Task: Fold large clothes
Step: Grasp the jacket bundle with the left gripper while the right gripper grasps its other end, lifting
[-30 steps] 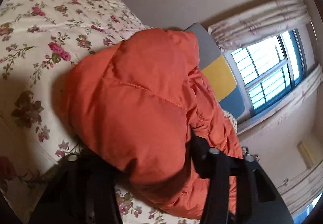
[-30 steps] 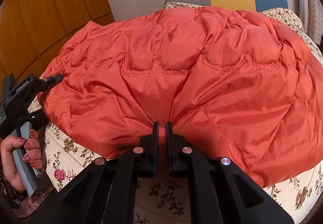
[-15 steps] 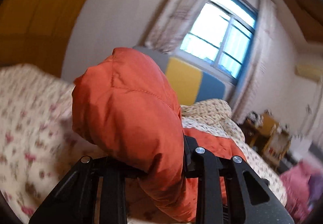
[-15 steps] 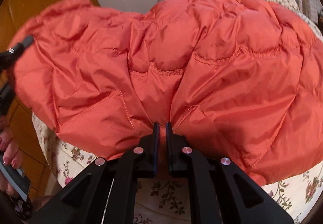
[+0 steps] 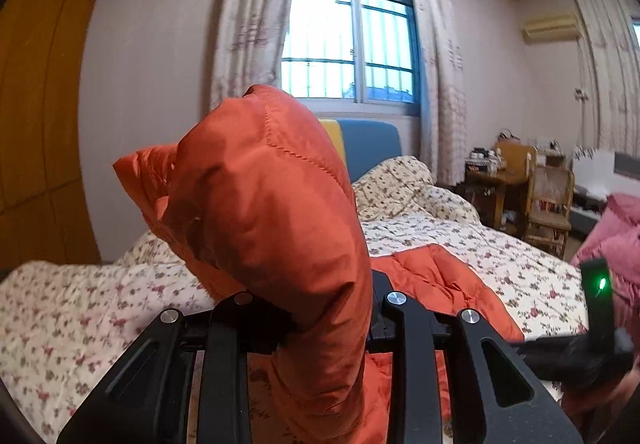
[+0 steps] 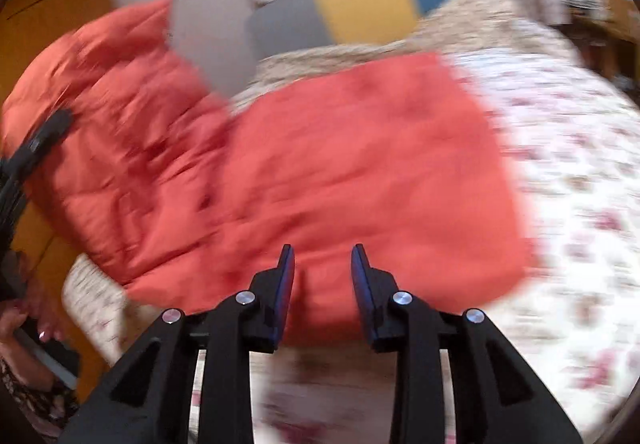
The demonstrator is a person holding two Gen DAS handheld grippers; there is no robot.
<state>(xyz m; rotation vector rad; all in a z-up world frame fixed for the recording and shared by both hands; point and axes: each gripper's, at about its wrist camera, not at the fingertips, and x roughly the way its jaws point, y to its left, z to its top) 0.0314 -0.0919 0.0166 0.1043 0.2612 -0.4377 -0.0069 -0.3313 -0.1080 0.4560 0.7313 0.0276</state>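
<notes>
Left tongs (image 5: 320,308) clamped on raised end of orange down jacket (image 5: 276,212); puffed fabric bulges above them. Right tongs (image 6: 322,264) spread, nothing between fingers, jacket hem just ahead. Floral bedspread (image 6: 580,180) bare right of right tongs. Jacket's long axis runs from tongs toward yellow-blue headboard (image 6: 384,0); window (image 5: 348,44), curtains beyond. Right view blurred.

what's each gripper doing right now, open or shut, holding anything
Left gripper: shut on a raised fold of the orange down jacket.
Right gripper: open, holding nothing; the jacket lies just ahead of its fingers.
</notes>
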